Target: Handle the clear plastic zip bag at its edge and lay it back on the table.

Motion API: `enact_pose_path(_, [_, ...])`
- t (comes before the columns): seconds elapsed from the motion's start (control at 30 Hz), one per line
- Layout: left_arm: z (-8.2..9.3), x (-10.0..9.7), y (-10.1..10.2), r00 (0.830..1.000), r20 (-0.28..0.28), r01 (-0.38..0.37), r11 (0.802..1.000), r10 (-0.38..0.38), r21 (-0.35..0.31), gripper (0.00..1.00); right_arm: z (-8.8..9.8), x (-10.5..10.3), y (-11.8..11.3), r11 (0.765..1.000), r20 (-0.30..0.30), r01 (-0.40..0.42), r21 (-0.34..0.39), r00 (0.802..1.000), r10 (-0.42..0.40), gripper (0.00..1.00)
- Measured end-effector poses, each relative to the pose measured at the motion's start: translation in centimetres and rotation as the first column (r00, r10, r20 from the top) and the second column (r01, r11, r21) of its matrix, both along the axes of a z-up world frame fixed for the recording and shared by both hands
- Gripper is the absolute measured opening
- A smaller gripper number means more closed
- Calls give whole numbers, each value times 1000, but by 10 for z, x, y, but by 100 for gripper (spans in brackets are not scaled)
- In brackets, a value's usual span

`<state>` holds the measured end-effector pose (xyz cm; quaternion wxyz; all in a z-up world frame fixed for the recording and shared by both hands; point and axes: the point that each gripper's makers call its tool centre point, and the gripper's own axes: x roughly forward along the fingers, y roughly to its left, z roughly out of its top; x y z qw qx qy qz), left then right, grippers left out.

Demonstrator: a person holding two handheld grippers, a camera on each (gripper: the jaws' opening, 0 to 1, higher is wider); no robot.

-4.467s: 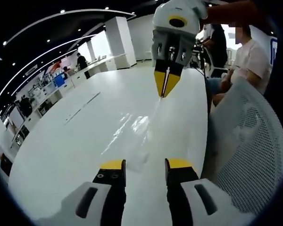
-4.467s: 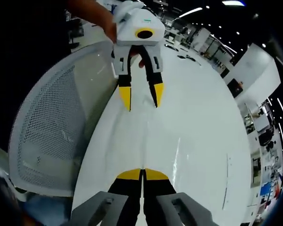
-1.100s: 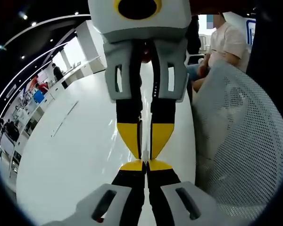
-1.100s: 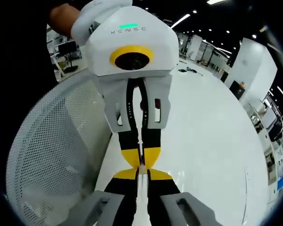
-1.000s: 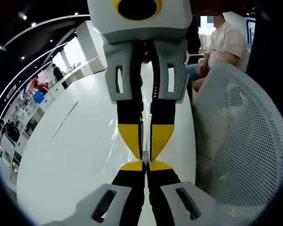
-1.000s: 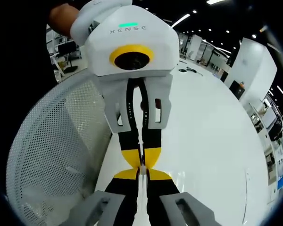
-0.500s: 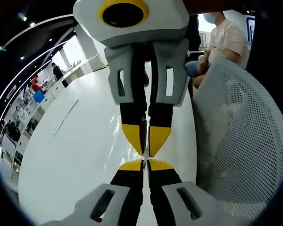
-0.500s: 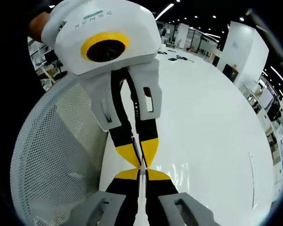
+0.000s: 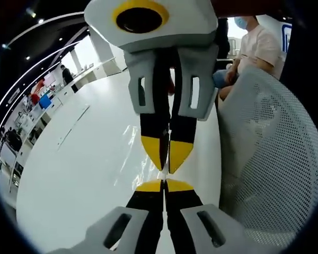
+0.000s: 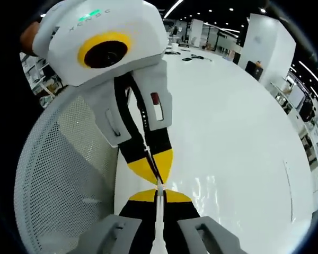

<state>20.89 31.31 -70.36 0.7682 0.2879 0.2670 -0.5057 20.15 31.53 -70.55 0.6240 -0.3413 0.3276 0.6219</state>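
1. The left gripper [image 9: 164, 182], wide open earlier, is now closed on the bag [image 9: 131, 138].
2. The right gripper [image 9: 165, 164] now meets it tip to tip, no longer far off.

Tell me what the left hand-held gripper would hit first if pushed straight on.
Almost at once, the right hand-held gripper: its yellow tips face the left hand-held gripper tip to tip, both shut on the clear zip bag, with barely any gap.

Left gripper [image 9: 164, 183] tip to tip with right gripper [image 9: 166, 165], above table [image 9: 74, 174], chair [image 9: 270, 174] beside
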Motion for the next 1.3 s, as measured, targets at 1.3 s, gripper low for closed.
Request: enact_pose_path(1.3, [-4, -3, 0, 1000, 8, 27, 1000, -27, 12, 0, -1, -8, 1, 998, 58, -70, 3, 996, 69, 0])
